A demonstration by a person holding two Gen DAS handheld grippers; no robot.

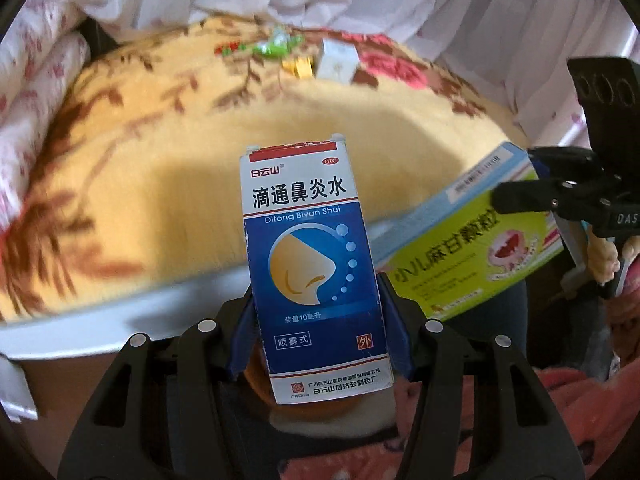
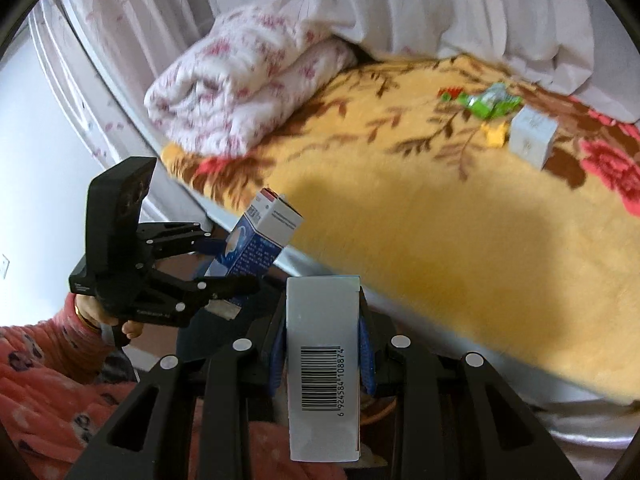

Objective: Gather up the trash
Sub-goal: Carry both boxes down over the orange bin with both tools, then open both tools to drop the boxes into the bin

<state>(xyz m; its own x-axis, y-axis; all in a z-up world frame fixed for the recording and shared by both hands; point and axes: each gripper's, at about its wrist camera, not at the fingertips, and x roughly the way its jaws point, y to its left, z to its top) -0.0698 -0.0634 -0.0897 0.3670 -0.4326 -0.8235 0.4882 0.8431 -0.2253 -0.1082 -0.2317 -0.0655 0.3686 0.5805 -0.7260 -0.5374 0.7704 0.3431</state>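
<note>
My left gripper (image 1: pixel 320 332) is shut on a blue and white nasal spray box (image 1: pixel 312 264) and holds it upright off the bed's near edge; it also shows in the right wrist view (image 2: pixel 256 240). My right gripper (image 2: pixel 323 344) is shut on a green and light blue medicine box (image 2: pixel 323 364), barcode side up; the left wrist view shows the same box (image 1: pixel 472 248) at the right. Far across the yellow floral blanket (image 1: pixel 240 152) lie a green wrapper (image 2: pixel 484 102), a small yellow scrap (image 2: pixel 494 133) and a white box (image 2: pixel 534 140).
A folded white and pink quilt (image 2: pixel 244 96) lies at the bed's left end. White curtains (image 2: pixel 440 4) hang behind the bed. The bed's pale edge (image 2: pixel 500 364) runs in front of me. My pink pyjama sleeve (image 2: pixel 48 380) is at lower left.
</note>
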